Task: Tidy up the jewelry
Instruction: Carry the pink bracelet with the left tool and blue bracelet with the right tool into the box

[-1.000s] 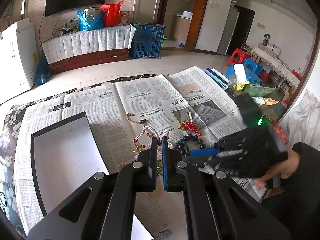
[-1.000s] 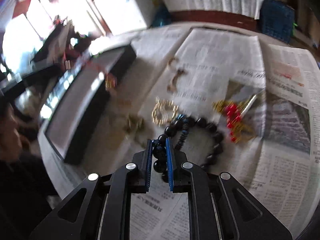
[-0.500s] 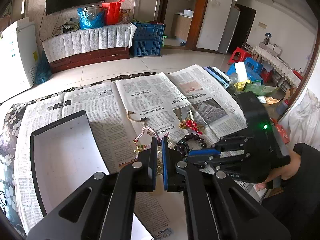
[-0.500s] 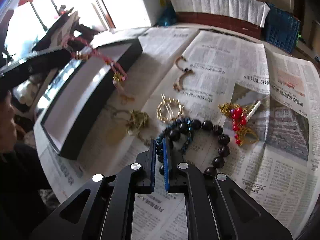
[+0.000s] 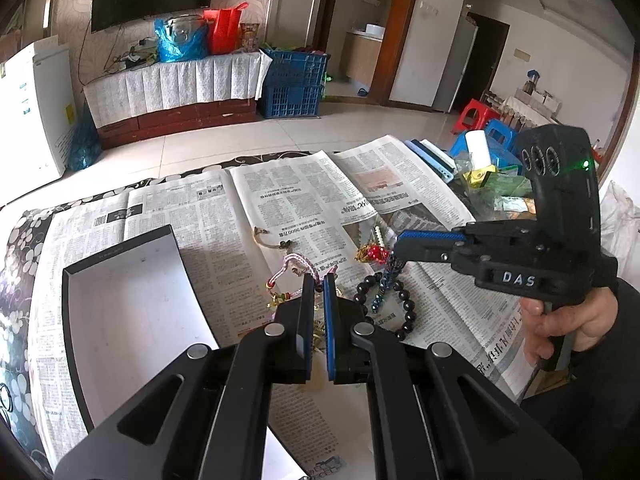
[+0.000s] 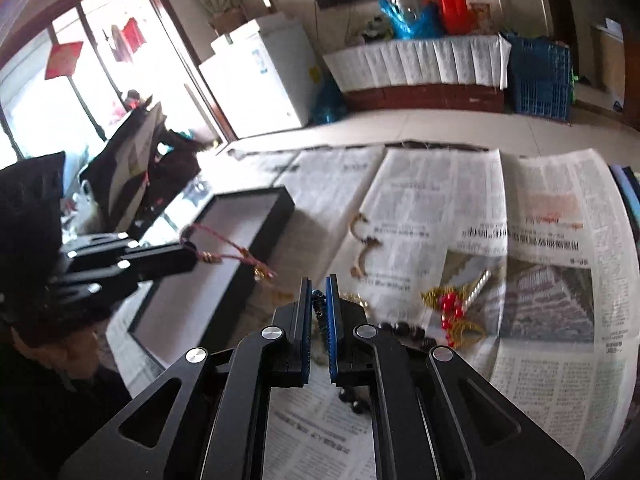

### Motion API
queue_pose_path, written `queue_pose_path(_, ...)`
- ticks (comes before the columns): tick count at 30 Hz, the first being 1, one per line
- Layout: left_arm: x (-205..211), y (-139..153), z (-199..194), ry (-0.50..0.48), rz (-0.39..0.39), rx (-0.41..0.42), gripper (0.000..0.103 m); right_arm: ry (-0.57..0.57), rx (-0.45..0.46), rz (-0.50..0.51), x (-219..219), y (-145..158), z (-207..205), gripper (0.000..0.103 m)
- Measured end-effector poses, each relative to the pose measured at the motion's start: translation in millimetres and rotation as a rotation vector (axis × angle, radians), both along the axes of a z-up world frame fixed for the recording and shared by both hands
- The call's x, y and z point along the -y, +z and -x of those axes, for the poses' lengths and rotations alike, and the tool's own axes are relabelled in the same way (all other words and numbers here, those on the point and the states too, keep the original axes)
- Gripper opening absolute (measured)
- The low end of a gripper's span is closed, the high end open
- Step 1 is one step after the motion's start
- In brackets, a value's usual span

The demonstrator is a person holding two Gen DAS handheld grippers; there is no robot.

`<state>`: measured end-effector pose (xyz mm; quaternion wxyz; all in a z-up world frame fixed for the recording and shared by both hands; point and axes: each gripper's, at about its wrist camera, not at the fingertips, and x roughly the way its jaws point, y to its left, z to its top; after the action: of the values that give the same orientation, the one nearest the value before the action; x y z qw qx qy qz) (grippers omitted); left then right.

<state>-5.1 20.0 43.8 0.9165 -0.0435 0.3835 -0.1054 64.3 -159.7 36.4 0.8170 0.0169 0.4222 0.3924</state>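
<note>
newspaper point(image 5: 288, 200) is spread over the table point(image 5: 24, 240), whose dark flowered cloth shows at the left edge. a black box point(image 5: 120, 320) with a white inside lies open toward the table's left edge.

the left claw point(image 5: 319, 280) is seen nearly closed; a pink cord bracelet point(image 6: 224, 246) with small gold beads is pinched at its tips and hangs over the box's long wall in the right wrist view. in the left wrist view the cord's loop point(image 5: 292, 270) shows just beyond the tips.

the right claw point(image 6: 319, 292) is closed on a strand of small blue beads point(image 5: 386, 284). the strand is lifted at its top and hangs down from the blue pads; its lower end appears to reach the newspaper near a ring of dark round beads point(image 5: 396, 308), which lies flat near the table's front edge. the right hand point(image 5: 560, 324) is wrapped round the claw's grip.

left on the paper, toward the middle of the table: a red and gold ornament point(image 6: 452, 308) with a pearl-white pin point(image 6: 478, 286) beside it, a small curved gold piece point(image 5: 272, 242), and a gold tangle point(image 5: 280, 298) just beside the left claw's tips. whether the gold tangle is tied to the pink cord cannot be told.
</note>
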Motion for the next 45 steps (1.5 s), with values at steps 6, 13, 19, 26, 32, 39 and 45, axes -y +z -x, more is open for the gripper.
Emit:
queue_pose_path(6,-1,3,4,0.000,0.003,0.011,0.004,0.005,0.027,-0.014,-4,11,4,0.007)
queue_pose_path(13,-3,2,4,0.006,-0.001,0.008,0.004,0.007,0.039,-0.013,-6,14,7,0.007)
queue_pose_path(19,-7,3,6,0.014,-0.004,0.011,0.004,0.016,0.045,-0.011,-10,17,9,0.007)
queue_pose_path(26,-24,4,12,0.050,-0.014,0.017,0.004,0.049,0.062,-0.011,-30,23,15,0.007)
queue_pose_path(32,-47,5,21,0.101,-0.019,0.019,0.004,0.095,0.070,-0.014,-56,27,23,0.007)
queue_pose_path(39,-76,0,32,0.159,-0.032,0.008,0.004,0.148,0.079,-0.020,-89,31,32,0.007)
queue_pose_path(45,-98,-9,39,0.203,-0.045,-0.026,0.004,0.197,0.068,-0.023,-121,29,39,0.007)
